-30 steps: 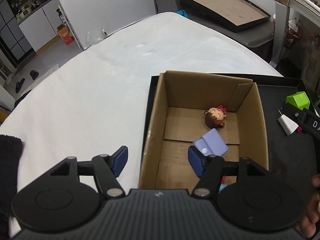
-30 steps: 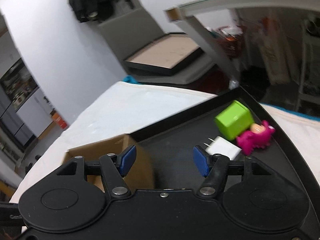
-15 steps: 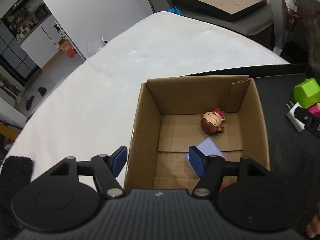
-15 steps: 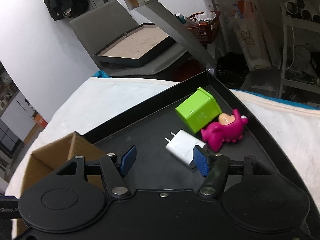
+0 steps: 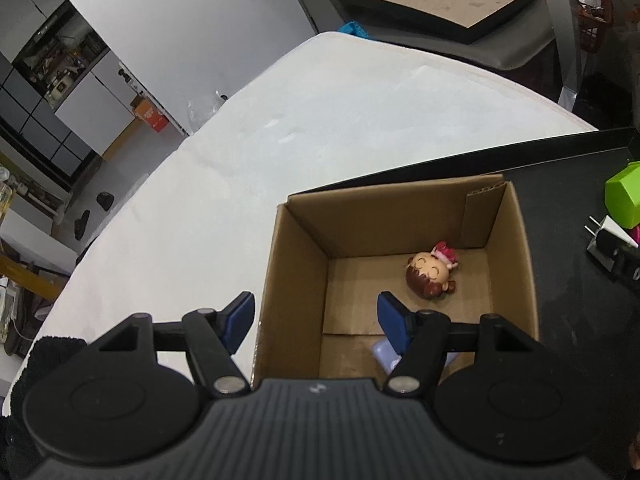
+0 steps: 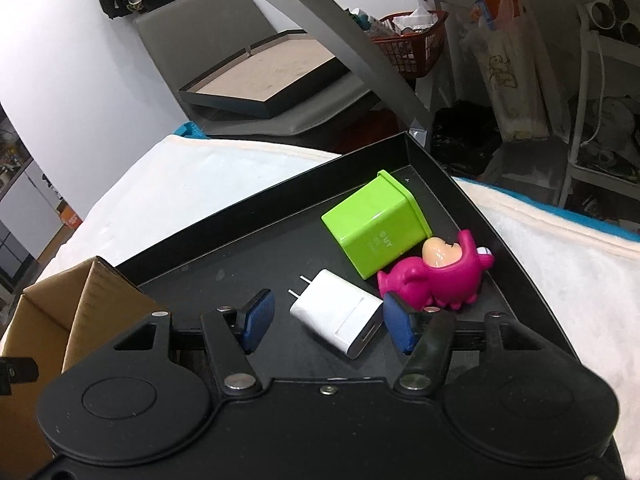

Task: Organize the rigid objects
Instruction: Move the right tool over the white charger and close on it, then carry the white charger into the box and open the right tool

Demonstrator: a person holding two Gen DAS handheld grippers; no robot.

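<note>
An open cardboard box (image 5: 300,280) stands on a black tray (image 5: 580,340). Inside it lie a doll head with brown hair (image 5: 432,274) and a lilac thing (image 5: 382,354), mostly hidden behind a finger. My left gripper (image 5: 316,320) is open and straddles the box's left wall, holding nothing. On the tray (image 6: 280,192) lie a green box (image 6: 376,224), a pink figure (image 6: 436,276) and a white charger (image 6: 338,314). The jaws of my right gripper (image 6: 328,324) are closing with the charger between them; the left pad stands clear of it.
A white cloth (image 5: 320,120) covers the table around the tray. The cardboard box (image 6: 80,300) sits left of the right gripper. Beyond the table's far edge are a framed board (image 6: 264,76) on a grey seat and a slanted metal leg (image 6: 360,52).
The right gripper came down and forward over the tray, so the charger now lies between its fingers. The left gripper shifted left along the box, and the lilac thing slid behind its finger.
</note>
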